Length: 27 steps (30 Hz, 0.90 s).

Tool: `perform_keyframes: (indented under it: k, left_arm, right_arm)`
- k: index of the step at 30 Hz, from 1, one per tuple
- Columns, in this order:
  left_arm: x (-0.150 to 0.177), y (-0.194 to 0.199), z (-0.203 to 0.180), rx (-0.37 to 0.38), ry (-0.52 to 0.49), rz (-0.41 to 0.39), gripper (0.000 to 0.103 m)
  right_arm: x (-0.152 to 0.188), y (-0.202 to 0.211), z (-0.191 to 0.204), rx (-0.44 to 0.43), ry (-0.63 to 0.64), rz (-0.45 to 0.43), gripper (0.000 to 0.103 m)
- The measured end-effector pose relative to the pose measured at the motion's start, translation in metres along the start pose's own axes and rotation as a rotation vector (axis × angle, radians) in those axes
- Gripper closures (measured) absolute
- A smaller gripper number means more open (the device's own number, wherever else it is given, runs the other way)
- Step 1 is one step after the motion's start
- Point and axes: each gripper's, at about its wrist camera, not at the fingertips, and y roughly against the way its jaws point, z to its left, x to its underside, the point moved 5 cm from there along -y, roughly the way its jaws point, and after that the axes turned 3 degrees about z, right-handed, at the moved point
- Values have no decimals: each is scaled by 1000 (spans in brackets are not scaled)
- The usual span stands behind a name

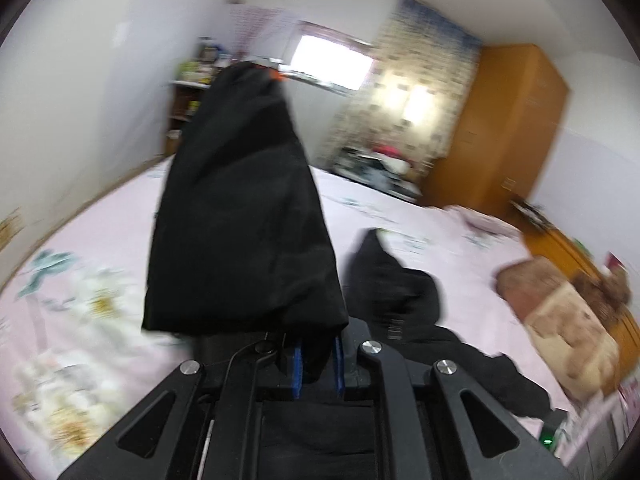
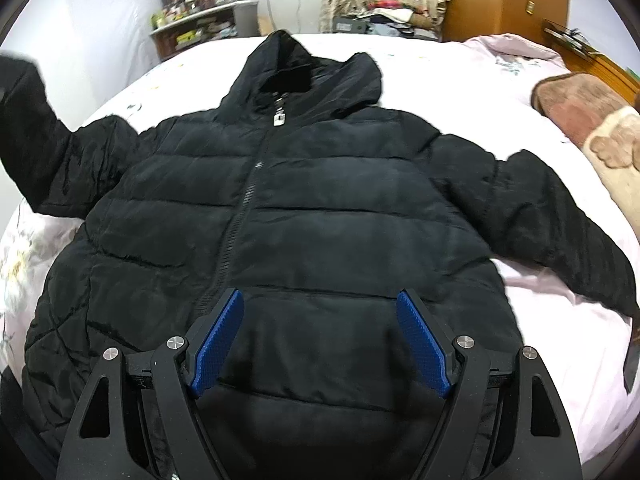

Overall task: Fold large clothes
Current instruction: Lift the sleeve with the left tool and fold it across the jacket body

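Observation:
A black hooded puffer jacket lies zipped, front up, on a pink bed sheet, with its hood towards the far side. My right gripper hangs open over the jacket's lower front, nothing between its blue pads. The jacket's right sleeve lies spread out on the sheet. At the left edge the other sleeve is raised off the bed. In the left wrist view my left gripper is shut on that sleeve, whose black fabric stands up in front of the camera and hides the fingertips.
A brown and cream plush blanket lies at the bed's right side. An orange wooden wardrobe stands behind it. A cluttered shelf and a white wall are at the far left. The sheet has a flower print.

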Motion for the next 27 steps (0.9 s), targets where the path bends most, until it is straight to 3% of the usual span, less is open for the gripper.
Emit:
perform_keyframes:
  k: [7,13,17,21,24,27]
  left_arm:
    - [27,-74,-106,188,-89,128,91]
    - [82,-145,-168,255,-161,285,91]
    - [110,-179,-186,308,-137,387,89]
    - [127,-188,-183,364,-78,469,51]
    - [119,-175,-176,405,-63,449,38]
    - [102,-157,-160,400,-81,395,37]
  right_arm:
    - [13,11,-41,22,-92,-13,24]
    - [26,16,-72,54,-146,-8,24]
    - [29,15,-82,65,-159,2,24]
    - [28,12,-85,67,-164,8,24]
    - [22,11,-83,52,-173,3,24]
    - [8,11,-77,32,-178,-21,24]
